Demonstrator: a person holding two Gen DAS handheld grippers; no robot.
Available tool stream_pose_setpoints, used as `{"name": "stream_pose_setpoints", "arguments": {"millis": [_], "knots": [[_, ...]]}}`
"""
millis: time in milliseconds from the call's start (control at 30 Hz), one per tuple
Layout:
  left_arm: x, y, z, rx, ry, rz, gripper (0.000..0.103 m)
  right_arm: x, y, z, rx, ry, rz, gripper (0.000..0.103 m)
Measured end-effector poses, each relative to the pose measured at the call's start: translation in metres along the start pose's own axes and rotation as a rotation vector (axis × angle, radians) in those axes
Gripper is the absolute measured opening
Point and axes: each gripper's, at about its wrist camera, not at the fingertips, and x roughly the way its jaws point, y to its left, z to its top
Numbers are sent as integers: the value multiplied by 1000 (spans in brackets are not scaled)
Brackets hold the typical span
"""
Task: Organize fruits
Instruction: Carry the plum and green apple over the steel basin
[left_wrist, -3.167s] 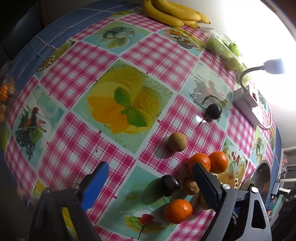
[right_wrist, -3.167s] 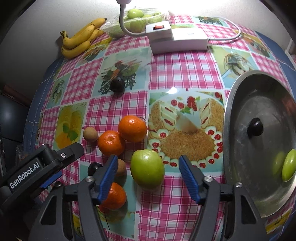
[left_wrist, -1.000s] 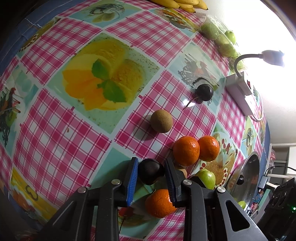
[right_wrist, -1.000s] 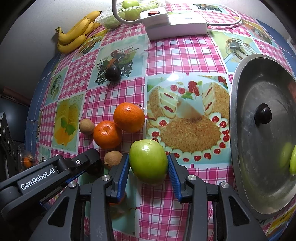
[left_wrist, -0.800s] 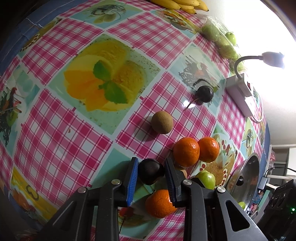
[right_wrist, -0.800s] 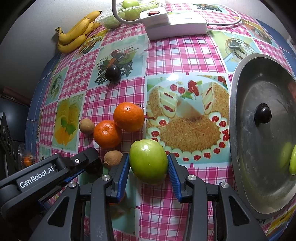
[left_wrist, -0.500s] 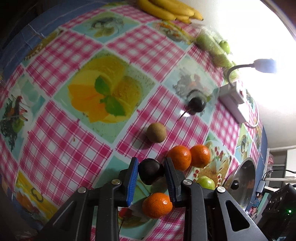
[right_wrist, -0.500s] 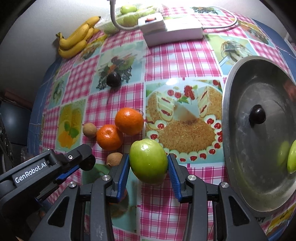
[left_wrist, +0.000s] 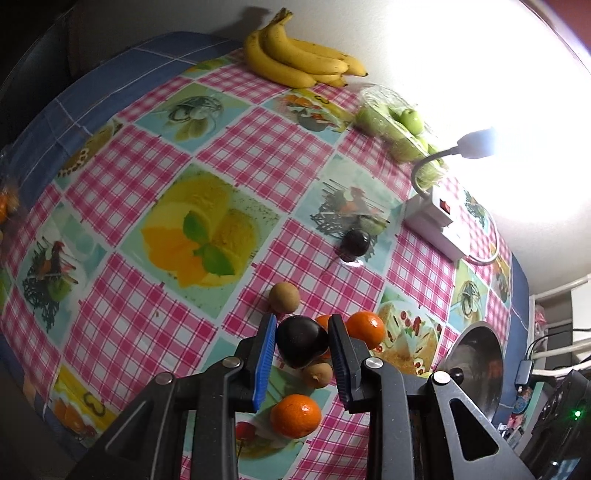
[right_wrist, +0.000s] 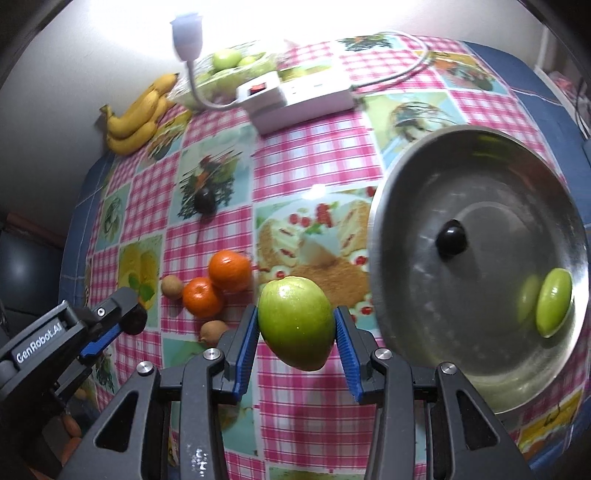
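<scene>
My left gripper (left_wrist: 301, 341) is shut on a dark plum (left_wrist: 301, 345) and holds it above the tablecloth. Below it lie a brown kiwi (left_wrist: 283, 296), a second kiwi (left_wrist: 317, 374), an orange (left_wrist: 365, 328) and another orange (left_wrist: 295, 415). My right gripper (right_wrist: 295, 332) is shut on a green apple (right_wrist: 295, 323), lifted off the cloth. In the right wrist view the left gripper (right_wrist: 129, 319) shows at the left with the plum. Two oranges (right_wrist: 229, 271) (right_wrist: 202, 297) and kiwis (right_wrist: 172, 287) (right_wrist: 213, 329) lie left of the apple. Another dark plum (left_wrist: 355, 242) (right_wrist: 205, 199) sits farther back.
A steel pot lid (right_wrist: 476, 280) with a black knob lies at the right, mirroring the apple. Bananas (left_wrist: 295, 59) (right_wrist: 136, 118), a bag of green apples (left_wrist: 399, 123) (right_wrist: 229, 66), a white power strip (right_wrist: 295, 98) and a gooseneck lamp (left_wrist: 474, 142) line the back wall.
Both grippers have risen with their fruit: the plum and the apple are off the cloth and the table looks farther away. The right gripper also shifted sideways.
</scene>
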Motion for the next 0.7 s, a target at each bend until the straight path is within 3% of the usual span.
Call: {"name": "stream_pose_setpoints", "arguments": {"millis": [300, 700], "knots": [[3, -39, -17, 128, -2, 13, 31, -21, -39, 6, 92, -43, -24, 43], [12, -120, -66, 430, 28, -32, 31, -41, -102, 9, 242, -87, -85, 43]]}}
